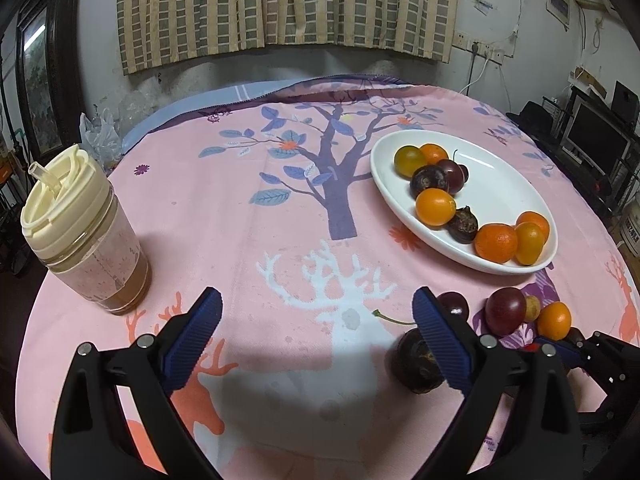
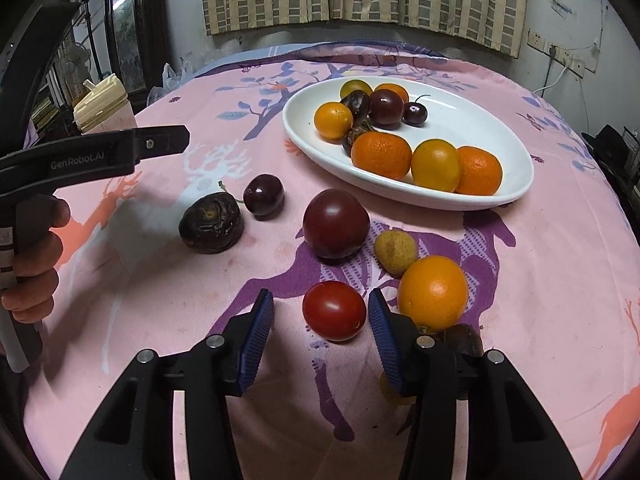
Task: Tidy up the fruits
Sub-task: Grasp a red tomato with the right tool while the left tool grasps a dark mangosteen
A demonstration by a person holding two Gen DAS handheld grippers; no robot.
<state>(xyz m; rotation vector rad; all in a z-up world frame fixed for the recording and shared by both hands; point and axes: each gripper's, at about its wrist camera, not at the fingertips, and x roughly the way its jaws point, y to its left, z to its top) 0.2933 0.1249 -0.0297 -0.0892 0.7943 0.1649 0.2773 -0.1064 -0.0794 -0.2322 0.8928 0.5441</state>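
I judge it over halfway: nine fruits fill the plate [image 2: 516, 184], six wait on the table [image 2: 160, 280], my right gripper [image 2: 321, 322] open around the red tomato [image 2: 334, 311], left gripper [image 1: 316, 314] wide and empty.

a home: curtain [image 1: 280, 8], patterned tablecloth [image 1: 280, 208], mirror [image 1: 36, 80].

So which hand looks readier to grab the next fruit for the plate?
The right. Its tool already straddles the small red tomato, pads not yet touching it. The left tool stands wide open over bare cloth, the dark wrinkled fruit off beside one finger.
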